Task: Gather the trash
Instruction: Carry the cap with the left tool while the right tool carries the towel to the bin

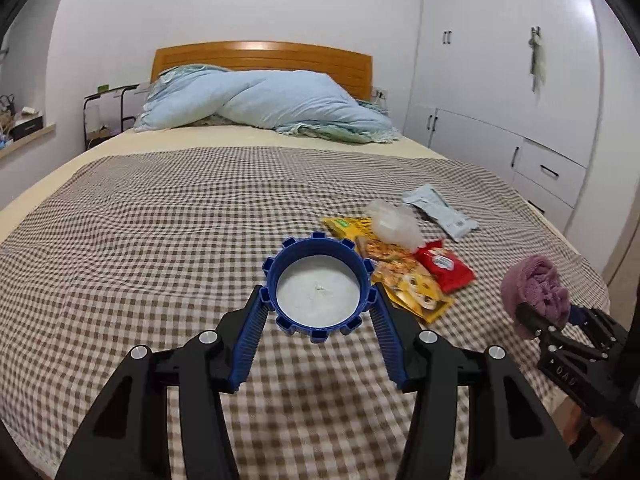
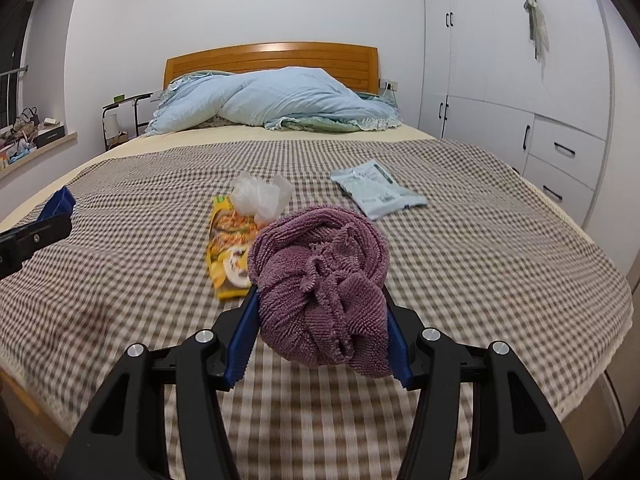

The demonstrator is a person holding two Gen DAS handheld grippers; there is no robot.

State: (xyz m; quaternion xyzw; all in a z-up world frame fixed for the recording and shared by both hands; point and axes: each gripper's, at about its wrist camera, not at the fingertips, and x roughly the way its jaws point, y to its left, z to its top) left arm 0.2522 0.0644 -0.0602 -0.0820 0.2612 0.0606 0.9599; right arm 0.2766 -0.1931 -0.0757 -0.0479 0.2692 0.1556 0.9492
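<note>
Held between left gripper (image 1: 318,300) fingers: round container (image 1: 319,289). Right of it, on the bed cover (image 1: 160,240) – overlapping snack packets (image 1: 408,276), crumpled plastic bag (image 1: 394,224) on top, flat pouch (image 1: 440,210) further back-right. Between right gripper (image 2: 322,308) fingers – bunched cloth (image 2: 320,280). Duvet (image 1: 260,102) heaped at headboard (image 1: 260,56), behind everything.

Bed (image 1: 160,216) with checked cover, snack wrappers (image 1: 404,268), clear bag (image 1: 394,222), grey pouch (image 1: 440,210), blue quilt (image 1: 264,104)

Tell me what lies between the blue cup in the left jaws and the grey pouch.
In the left wrist view, between the blue cup and the grey pouch lie yellow snack wrappers and a crumpled clear plastic bag.
</note>
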